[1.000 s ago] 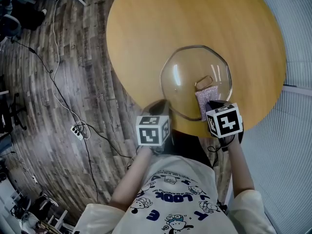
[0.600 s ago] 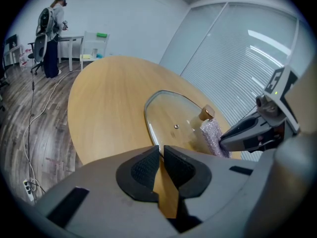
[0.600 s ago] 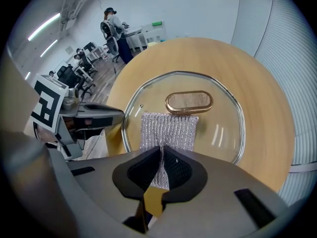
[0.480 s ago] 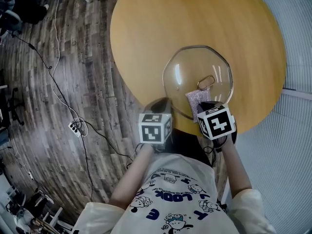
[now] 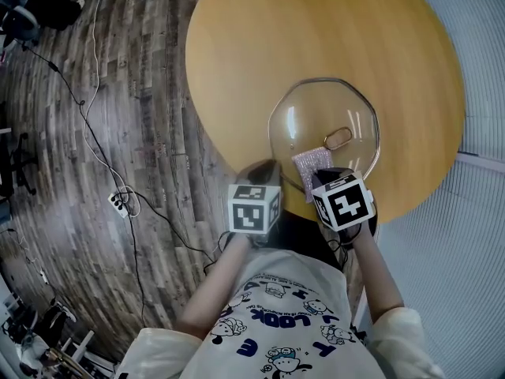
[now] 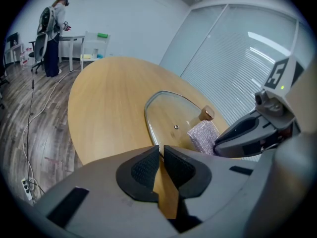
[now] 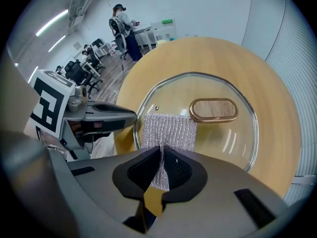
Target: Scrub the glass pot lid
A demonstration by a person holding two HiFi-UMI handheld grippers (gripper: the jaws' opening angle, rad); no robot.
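Scrubbing looks to be mid-course: the glass pot lid (image 5: 351,113) lies handle-up on the round worktop (image 5: 260,46). The right gripper (image 7: 162,152), fingers clamped on the silvery scouring pad (image 7: 169,131), presses it on the glass beside the handle (image 7: 213,109), while the left gripper (image 6: 161,152) waits at the near rim, fingers together and empty. Since a second ago the pad and right gripper have slid leftward across the lid; how much glass is left I cannot tell.
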